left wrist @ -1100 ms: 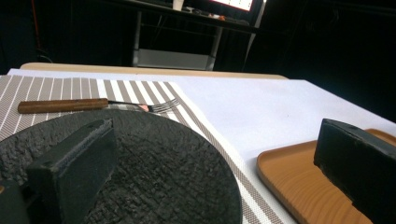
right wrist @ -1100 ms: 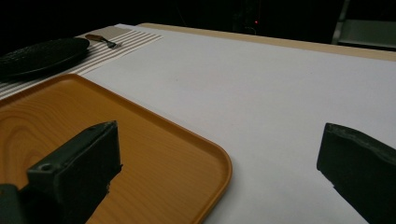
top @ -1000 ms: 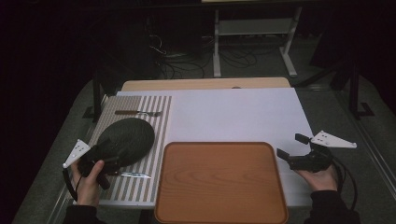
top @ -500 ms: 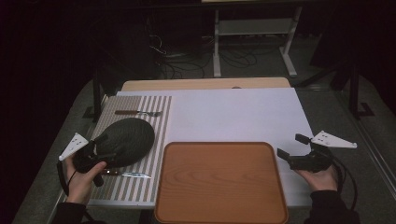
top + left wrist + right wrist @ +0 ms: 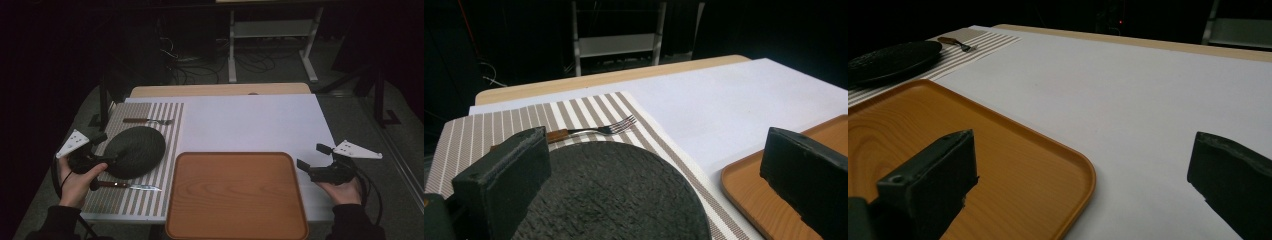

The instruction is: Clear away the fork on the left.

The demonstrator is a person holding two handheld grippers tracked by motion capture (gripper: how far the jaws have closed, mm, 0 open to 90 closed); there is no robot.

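A dark round plate (image 5: 136, 151) lies on a brown-and-white striped placemat (image 5: 169, 127) at the table's left. My left gripper (image 5: 103, 149) is at the plate's left rim, open; in the left gripper view the plate (image 5: 614, 195) lies low between the wide-apart jaws of that gripper (image 5: 659, 152). Beyond the plate a fork (image 5: 148, 120) rests on the mat, and a knife (image 5: 128, 186) lies in front of the plate. My right gripper (image 5: 310, 156) hovers open just right of a wooden tray (image 5: 235, 195), nothing between its fingers (image 5: 933, 175).
White paper (image 5: 255, 125) covers the middle and right of the table. The tray (image 5: 998, 165) sits at the front edge, its rim close to the right gripper. A metal rack (image 5: 272, 30) and cables stand on the dark floor behind the table.
My left hand and gripper have shifted a little to the left and away along the plate's rim. The plate, cutlery, tray and right gripper have stayed put.
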